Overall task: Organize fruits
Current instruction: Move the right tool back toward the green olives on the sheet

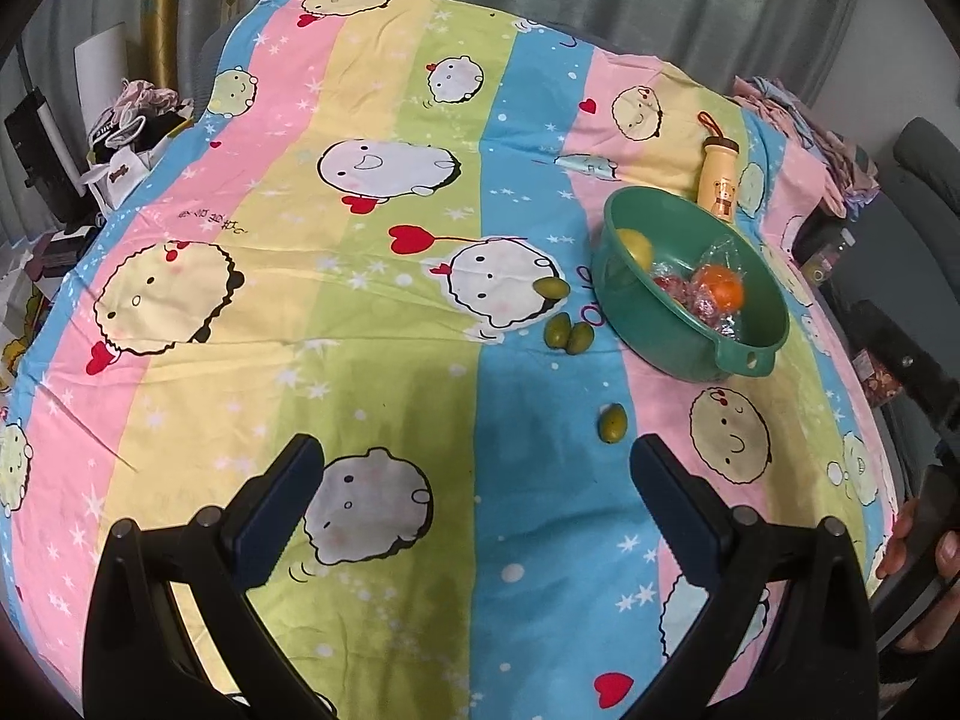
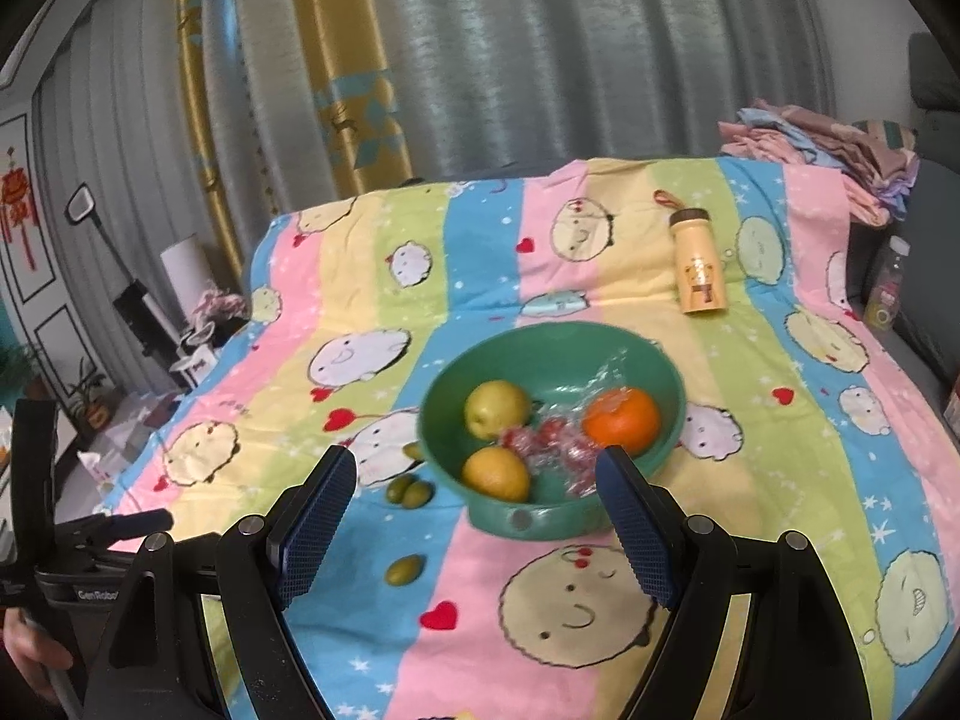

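A green bowl [image 1: 660, 324] [image 2: 576, 525] stands on the striped cartoon cloth. It holds a pale yellow pear [image 2: 497, 408], a yellow-orange fruit [image 2: 495, 473], an orange [image 2: 621, 420] [image 1: 720, 288] and red wrapped sweets [image 2: 543, 441]. Several small green olive-like fruits lie on the cloth left of the bowl: one alone [image 1: 612, 423] [image 2: 403, 570], a pair [image 1: 568, 333] [image 2: 410, 492], one farther back [image 1: 551, 287]. My left gripper [image 1: 477, 468] is open and empty above the cloth, the lone fruit just ahead. My right gripper [image 2: 474, 492] is open and empty before the bowl.
A yellow bottle [image 1: 717, 171] [image 2: 697, 267] with an orange strap lies behind the bowl. Folded clothes [image 2: 822, 138] are piled at the far right corner. Curtains hang behind the table. Clutter and bags [image 1: 126, 144] stand off the table's left edge.
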